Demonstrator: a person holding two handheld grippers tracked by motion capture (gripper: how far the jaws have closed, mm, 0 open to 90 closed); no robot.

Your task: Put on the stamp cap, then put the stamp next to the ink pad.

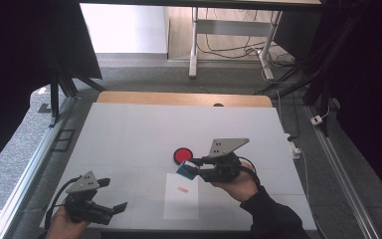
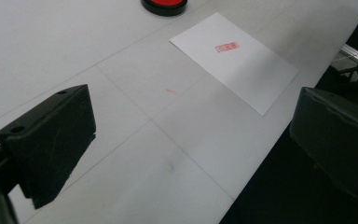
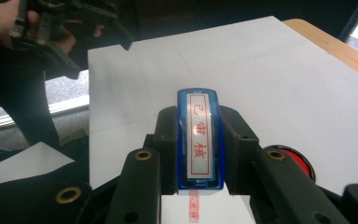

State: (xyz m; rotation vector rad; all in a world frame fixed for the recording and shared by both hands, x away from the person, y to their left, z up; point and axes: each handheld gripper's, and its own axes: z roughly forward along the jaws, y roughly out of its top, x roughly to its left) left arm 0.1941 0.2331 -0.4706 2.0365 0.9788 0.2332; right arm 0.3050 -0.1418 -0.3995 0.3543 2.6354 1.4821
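The right gripper clenched a blue rectangular plastic stamp above the white paper sheet; the left gripper stood released, empty.

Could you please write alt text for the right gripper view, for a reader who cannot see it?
The right tongs clamp a blue stamp, its label with red characters facing the camera, above a white table. A red ink pad sits just right, and the left tongs are held at top left.

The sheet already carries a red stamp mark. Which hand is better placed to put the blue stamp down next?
Right. The right gripper is shut on the blue stamp, beside the red ink pad and at the sheet of paper. The left gripper is open and holds nothing, at the table's near left corner.
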